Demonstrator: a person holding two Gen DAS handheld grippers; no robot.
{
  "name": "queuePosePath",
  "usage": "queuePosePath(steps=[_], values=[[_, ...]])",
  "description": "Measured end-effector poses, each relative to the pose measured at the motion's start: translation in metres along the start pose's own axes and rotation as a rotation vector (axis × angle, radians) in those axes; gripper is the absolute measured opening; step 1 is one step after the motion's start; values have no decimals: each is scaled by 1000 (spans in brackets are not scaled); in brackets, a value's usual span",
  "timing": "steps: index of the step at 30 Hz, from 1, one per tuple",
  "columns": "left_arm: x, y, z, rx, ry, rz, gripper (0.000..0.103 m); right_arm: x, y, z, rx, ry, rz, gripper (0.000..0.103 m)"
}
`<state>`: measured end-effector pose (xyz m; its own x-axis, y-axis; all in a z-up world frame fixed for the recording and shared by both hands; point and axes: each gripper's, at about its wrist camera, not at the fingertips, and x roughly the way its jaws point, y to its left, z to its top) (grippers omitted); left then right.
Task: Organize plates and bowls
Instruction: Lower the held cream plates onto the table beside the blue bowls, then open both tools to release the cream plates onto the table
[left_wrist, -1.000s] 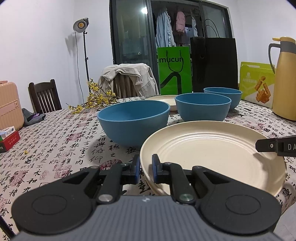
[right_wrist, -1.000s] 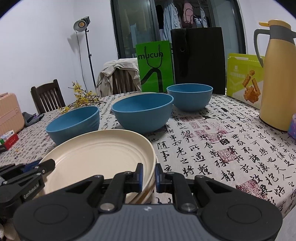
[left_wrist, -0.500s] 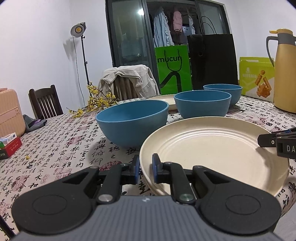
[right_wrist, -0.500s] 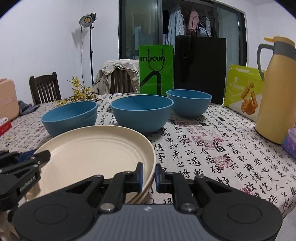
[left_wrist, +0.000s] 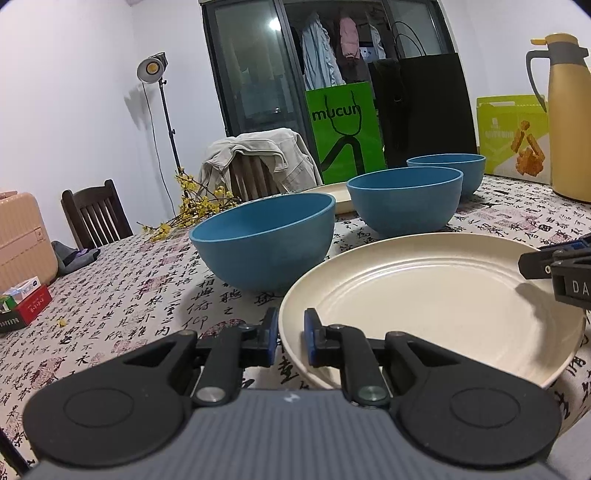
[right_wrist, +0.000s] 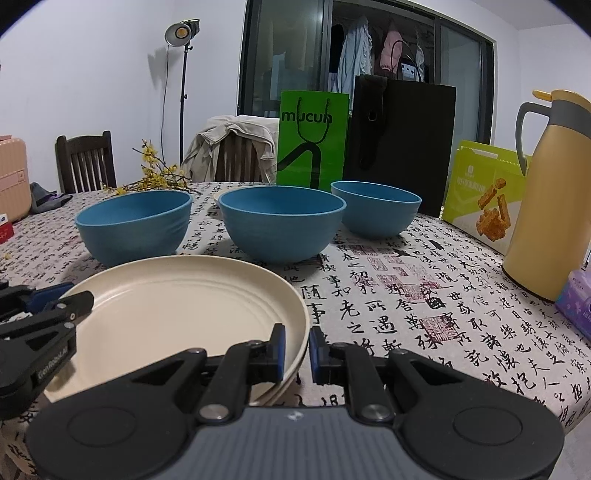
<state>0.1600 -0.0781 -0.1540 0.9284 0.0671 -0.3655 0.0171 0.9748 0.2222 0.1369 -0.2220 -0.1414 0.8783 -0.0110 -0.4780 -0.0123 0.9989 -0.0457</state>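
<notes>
The cream plate (left_wrist: 436, 306) sits at the near edge of the table (right_wrist: 424, 295), its rim pinched on opposite sides: the left gripper (left_wrist: 290, 338) clamps one edge, the right gripper (right_wrist: 296, 354) the other. Three blue bowls (right_wrist: 280, 221) stand behind it.

A matt cream plate (left_wrist: 436, 295), matt blue bowls (left_wrist: 264, 243) and a printed cloth (right_wrist: 406, 295) were seen.

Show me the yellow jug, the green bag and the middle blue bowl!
yellow jug (right_wrist: 546, 206), right wrist view, on its body.
green bag (right_wrist: 314, 147), right wrist view, on its front.
middle blue bowl (right_wrist: 281, 236), right wrist view, on its outer wall.
</notes>
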Motion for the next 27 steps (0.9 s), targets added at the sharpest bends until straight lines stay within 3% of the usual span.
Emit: queuePosePath(steps=[20,24,25,27], values=[[1,5,-1,-39,-7,-14,15,2,-5,-3,20,-18,17,14],[-4,12,5,-65,-24,-25,26,-2,-14,2,78,-23,62,16],[-6,14,7,-71,-33,-25,37,-3,-16,3,86,-28,68,16],[-10,18,10,-83,-48,-26,44,-8,-19,6,103,-43,84,27]])
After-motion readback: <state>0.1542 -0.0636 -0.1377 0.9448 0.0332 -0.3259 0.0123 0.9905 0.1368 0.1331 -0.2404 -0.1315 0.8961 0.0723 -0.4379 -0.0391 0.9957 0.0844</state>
